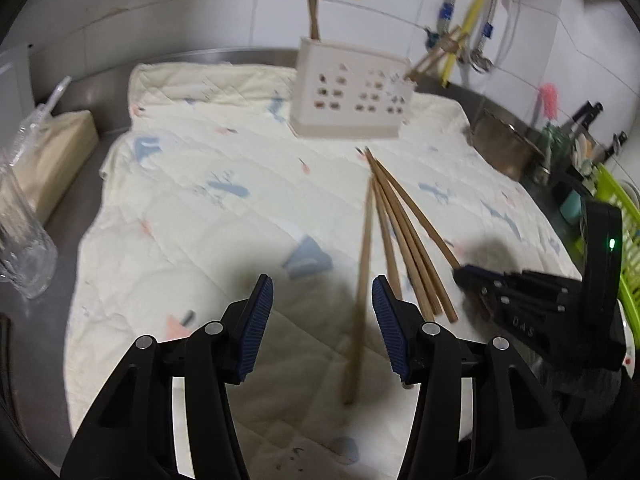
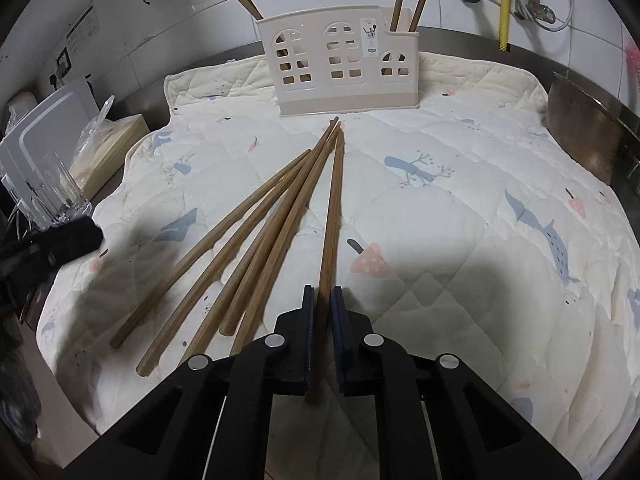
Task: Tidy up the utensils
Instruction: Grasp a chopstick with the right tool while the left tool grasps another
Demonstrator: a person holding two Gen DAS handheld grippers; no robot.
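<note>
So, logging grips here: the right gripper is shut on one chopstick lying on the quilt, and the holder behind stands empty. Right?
Not quite: the holder already has chopsticks standing in both end compartments, as the right wrist view shows. The right gripper is indeed shut on one chopstick on the quilt.

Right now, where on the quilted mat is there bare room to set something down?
The mat is bare right of the right gripper and its chopstick, out to the metal bowl. Also bare left of the loose chopsticks, toward the glass. Crowded: the centre fan up to the holder.
</note>
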